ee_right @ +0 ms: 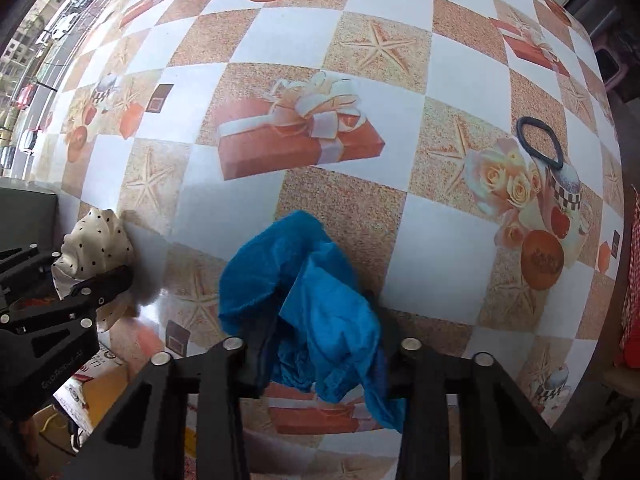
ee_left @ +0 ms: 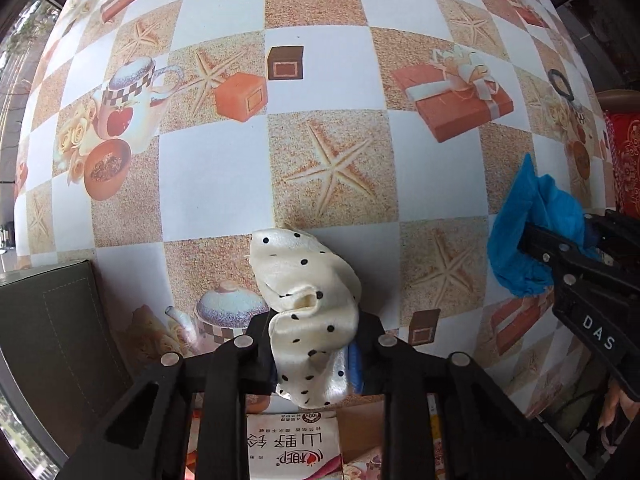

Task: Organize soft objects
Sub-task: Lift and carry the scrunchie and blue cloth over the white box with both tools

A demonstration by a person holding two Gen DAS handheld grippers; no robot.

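Left claw clamped on cream polka-dot cloth; right claw clamped on blue cloth, both above checkered tabletop.

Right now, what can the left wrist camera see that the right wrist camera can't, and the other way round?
Only the left wrist view shows the printed carton below its gripper. Only the right wrist view shows the street and parked cars beyond the table. Both show the left gripper shut on the polka-dot cloth, the right gripper shut on the blue cloth, the black hair tie, the dark box and the patterned tablecloth.
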